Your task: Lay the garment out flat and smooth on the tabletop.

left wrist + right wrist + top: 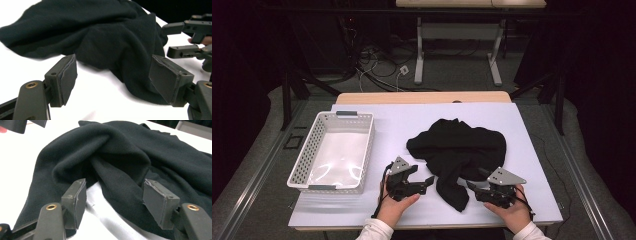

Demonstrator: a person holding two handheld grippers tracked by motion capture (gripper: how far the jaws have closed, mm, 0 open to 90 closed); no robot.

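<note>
black garment (pixel 457 150) — crumpled, lying loose mid-table, one narrow tail trailing toward the near edge.

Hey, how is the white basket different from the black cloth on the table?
The white basket is rigid, perforated and boxy; the black cloth is soft and crumpled. The basket sits at the table's left, away from both tools; the cloth lies mid-table, its near tail between the left hand-held gripper and the right hand-held gripper. Both rest on the table.
</note>
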